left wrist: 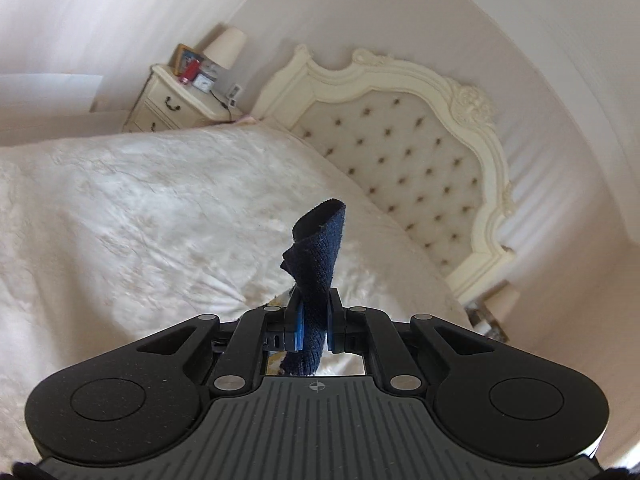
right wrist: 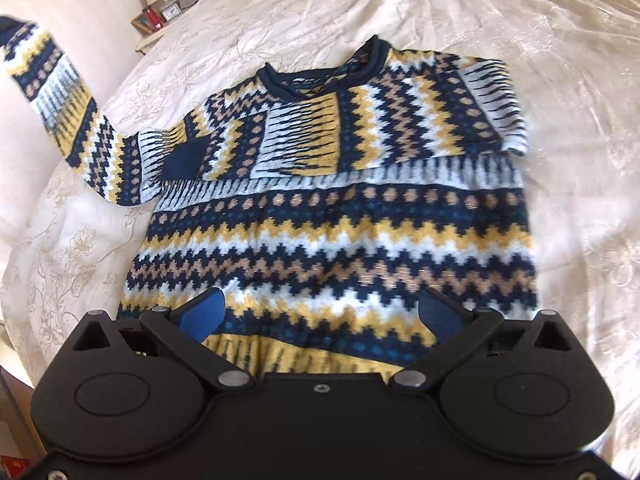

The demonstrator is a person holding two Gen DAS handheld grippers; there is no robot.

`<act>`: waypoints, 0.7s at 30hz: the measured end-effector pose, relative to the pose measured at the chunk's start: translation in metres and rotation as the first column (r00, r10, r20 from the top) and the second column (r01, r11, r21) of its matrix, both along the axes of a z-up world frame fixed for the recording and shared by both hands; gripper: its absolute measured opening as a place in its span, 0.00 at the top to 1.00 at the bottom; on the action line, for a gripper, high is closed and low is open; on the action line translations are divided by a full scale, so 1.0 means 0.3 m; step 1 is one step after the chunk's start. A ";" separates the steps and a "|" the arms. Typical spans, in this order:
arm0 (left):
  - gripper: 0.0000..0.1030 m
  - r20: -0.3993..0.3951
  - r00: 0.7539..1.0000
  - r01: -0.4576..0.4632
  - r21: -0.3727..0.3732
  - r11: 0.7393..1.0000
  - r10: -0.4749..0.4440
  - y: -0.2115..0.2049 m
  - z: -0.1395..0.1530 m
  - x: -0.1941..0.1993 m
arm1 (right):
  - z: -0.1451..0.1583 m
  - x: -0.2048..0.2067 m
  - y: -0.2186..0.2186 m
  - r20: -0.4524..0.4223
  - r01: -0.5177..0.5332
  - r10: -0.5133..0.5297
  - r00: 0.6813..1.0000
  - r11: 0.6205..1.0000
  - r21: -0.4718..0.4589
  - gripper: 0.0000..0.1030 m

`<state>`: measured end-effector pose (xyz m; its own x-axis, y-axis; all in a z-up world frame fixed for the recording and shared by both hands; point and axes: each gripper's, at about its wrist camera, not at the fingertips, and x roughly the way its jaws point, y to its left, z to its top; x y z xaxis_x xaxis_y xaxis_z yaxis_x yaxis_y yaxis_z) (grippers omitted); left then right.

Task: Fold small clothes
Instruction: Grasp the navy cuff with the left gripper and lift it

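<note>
Sweater (right wrist: 332, 216) lies flat on bed (right wrist: 520, 40), sleeve (right wrist: 60, 92) lifted at ten o'clock by left gripper (left wrist: 314, 320) pinching its cuff (left wrist: 318, 264); right gripper (right wrist: 320, 312) spread wide; sleeve should fold across chest, taut.

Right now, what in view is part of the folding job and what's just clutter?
Job:
- sweater, flat on the bed
- its navy cuff, pinched in the left gripper
- right gripper, jaws apart above the hem

Clutter:
- nightstand
- lamp
- small clock
- headboard
</note>
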<state>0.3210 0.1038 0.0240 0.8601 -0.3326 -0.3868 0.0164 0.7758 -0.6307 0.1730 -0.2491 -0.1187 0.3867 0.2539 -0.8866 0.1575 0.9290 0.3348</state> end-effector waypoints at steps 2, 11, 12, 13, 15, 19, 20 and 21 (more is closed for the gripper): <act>0.91 -0.019 0.999 0.044 -0.009 0.999 -0.044 -0.109 -0.034 0.004 | 0.008 -0.019 -0.040 0.008 0.011 -0.011 1.000 1.000 0.004 0.01; 0.90 -0.152 0.967 0.210 0.024 0.977 -0.204 -0.548 -0.268 0.040 | 0.029 -0.091 -0.201 0.027 0.040 -0.041 0.999 0.999 0.014 0.01; 0.88 -0.176 0.960 0.229 0.036 0.973 -0.220 -0.587 -0.297 0.049 | 0.030 -0.097 -0.216 0.027 0.043 -0.043 0.999 0.999 0.013 0.01; 0.80 -0.202 0.949 0.256 0.049 0.965 -0.241 -0.636 -0.315 0.040 | 0.030 -0.102 -0.231 0.027 0.045 -0.046 0.999 0.999 0.012 0.01; 0.72 -0.228 0.931 0.305 0.054 0.951 -0.285 -0.693 -0.341 0.030 | 0.027 -0.107 -0.254 0.024 0.049 -0.049 0.999 0.999 0.012 0.00; 0.64 -0.236 0.910 0.375 0.111 0.920 -0.342 -0.775 -0.356 -0.034 | 0.018 -0.106 -0.285 0.014 0.060 -0.060 0.998 0.998 0.014 0.01; 0.62 -0.232 0.905 0.391 0.128 0.911 -0.356 -0.782 -0.354 -0.049 | 0.017 -0.103 -0.288 0.014 0.064 -0.064 0.998 0.998 0.019 0.01; 0.61 -0.229 0.901 0.406 0.146 0.902 -0.368 -0.781 -0.353 -0.064 | 0.015 -0.099 -0.290 0.014 0.066 -0.067 0.998 0.998 0.023 0.01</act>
<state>0.3017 -0.1305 -0.0820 0.5813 -0.5300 -0.6174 0.2332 0.8355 -0.4976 0.1433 -0.3362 -0.1142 0.4164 0.2468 -0.8750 0.2137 0.9089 0.3580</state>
